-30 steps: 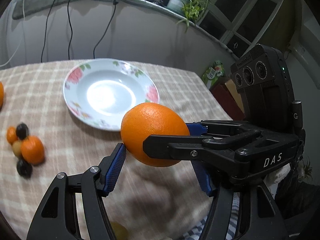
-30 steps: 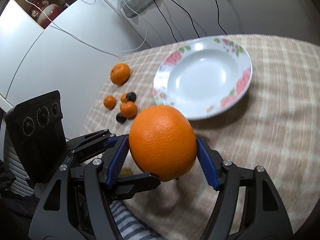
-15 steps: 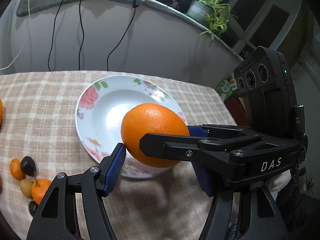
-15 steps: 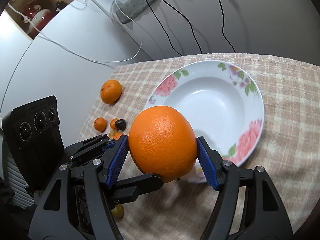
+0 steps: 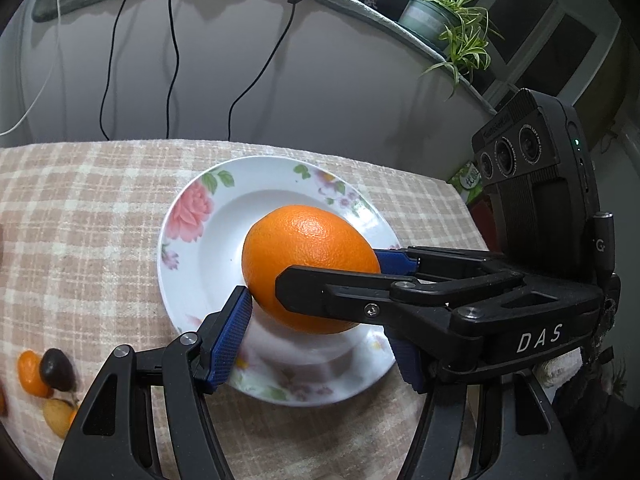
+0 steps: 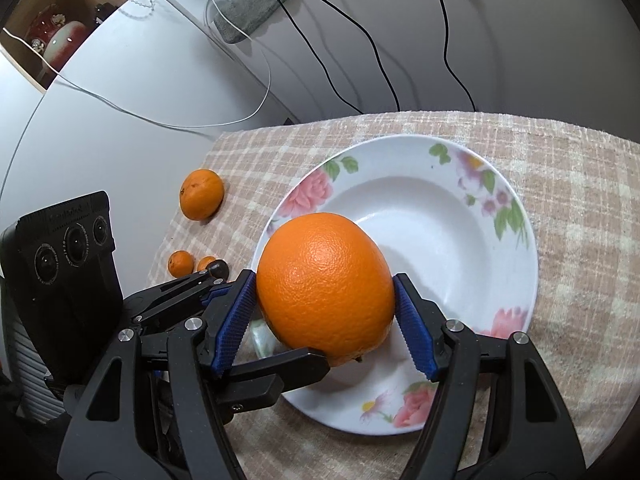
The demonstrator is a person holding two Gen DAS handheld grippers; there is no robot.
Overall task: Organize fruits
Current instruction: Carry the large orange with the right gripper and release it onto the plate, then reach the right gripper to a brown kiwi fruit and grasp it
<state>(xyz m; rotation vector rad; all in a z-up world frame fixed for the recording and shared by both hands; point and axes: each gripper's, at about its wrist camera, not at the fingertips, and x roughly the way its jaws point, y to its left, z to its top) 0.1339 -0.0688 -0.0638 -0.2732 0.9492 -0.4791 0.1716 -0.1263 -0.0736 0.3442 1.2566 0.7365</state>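
Observation:
A large orange [image 5: 308,264] [image 6: 326,284] is held over the white floral plate [image 5: 192,248] [image 6: 460,240]. Both grippers close on it from crossing sides: my left gripper [image 5: 316,328] has its blue pads against it, and my right gripper [image 6: 326,332] clamps it between its blue pads. The orange hangs just above the near part of the plate's bowl. Whether it touches the plate is hidden. The right gripper's body crosses the left wrist view at right; the left gripper's body shows at lower left in the right wrist view.
A checked cloth [image 5: 80,216] covers the table. A tangerine [image 6: 201,193] and small kumquats [image 6: 181,262] with dark fruits [image 5: 58,368] lie left of the plate. Cables hang on the wall behind. The table's edges are near, left and right.
Both grippers have carried the orange forward from the near cloth to above the plate. The small fruits have slid toward the left edge of view.

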